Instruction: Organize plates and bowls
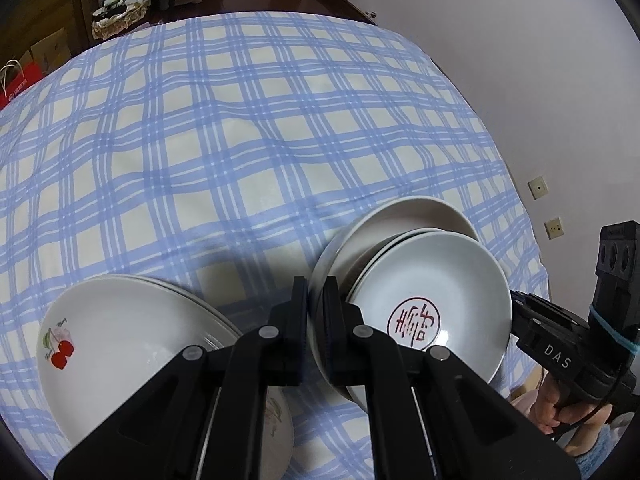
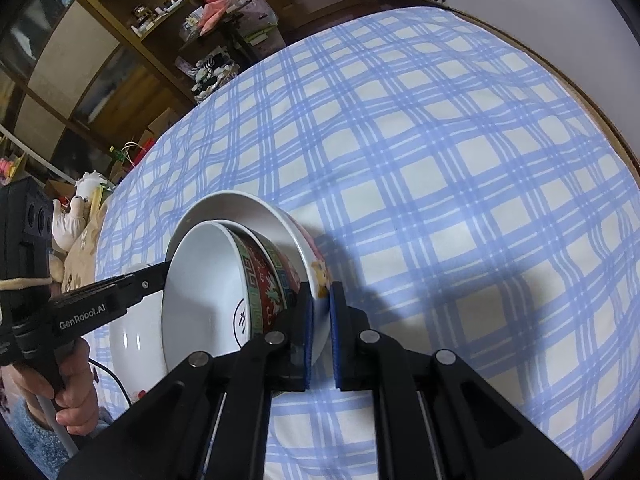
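Two nested bowls hang tilted over the checked tablecloth, held between both grippers. The large white outer bowl (image 1: 404, 216) (image 2: 240, 208) carries a cartoon picture on its side. The inner bowl (image 1: 432, 276) (image 2: 200, 288) has a red seal mark inside and a red and green patterned outside. My left gripper (image 1: 316, 304) is shut on the outer bowl's near rim. My right gripper (image 2: 320, 308), with blue pads, is shut on the same bowl's opposite rim. A stack of white plates (image 1: 120, 340) (image 2: 128, 332) with a cherry print lies to the left of the bowls.
The blue plaid tablecloth (image 1: 240, 140) (image 2: 440, 160) stretches far ahead. Wooden shelves (image 2: 120, 52) full of clutter stand beyond the table's left side. A white wall with sockets (image 1: 538, 188) runs along the right. A person's hands (image 1: 548, 404) (image 2: 76, 380) grip the tool handles.
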A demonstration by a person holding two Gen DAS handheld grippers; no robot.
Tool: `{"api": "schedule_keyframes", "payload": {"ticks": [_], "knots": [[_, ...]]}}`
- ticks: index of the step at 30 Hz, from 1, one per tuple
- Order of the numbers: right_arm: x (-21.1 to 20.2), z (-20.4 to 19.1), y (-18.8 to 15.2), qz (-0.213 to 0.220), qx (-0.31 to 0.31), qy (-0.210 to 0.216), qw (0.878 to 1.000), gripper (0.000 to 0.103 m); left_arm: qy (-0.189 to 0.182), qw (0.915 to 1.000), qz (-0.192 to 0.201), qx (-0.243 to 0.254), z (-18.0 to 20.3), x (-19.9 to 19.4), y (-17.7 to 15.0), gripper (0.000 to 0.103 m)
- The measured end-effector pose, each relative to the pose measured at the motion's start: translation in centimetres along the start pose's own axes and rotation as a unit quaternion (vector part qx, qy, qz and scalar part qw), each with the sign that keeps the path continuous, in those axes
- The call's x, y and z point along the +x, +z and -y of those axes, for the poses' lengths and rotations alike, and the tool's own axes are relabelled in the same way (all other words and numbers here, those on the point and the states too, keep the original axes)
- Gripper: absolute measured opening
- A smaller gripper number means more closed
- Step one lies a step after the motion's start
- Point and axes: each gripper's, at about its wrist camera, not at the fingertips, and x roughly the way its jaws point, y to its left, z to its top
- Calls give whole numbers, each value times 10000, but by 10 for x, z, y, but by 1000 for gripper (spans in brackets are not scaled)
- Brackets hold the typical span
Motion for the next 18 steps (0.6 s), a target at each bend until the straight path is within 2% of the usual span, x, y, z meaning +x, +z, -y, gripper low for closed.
{"api": "schedule_keyframes", "payload": {"ticks": [4, 18], "knots": [[0, 1, 4, -7, 103, 52, 9999, 10, -16, 9999, 15, -113, 0, -3, -1, 6], [-8, -22, 13, -58, -210, 28, 9998, 10, 27, 9990, 134, -433, -9, -25, -11, 6]]}}
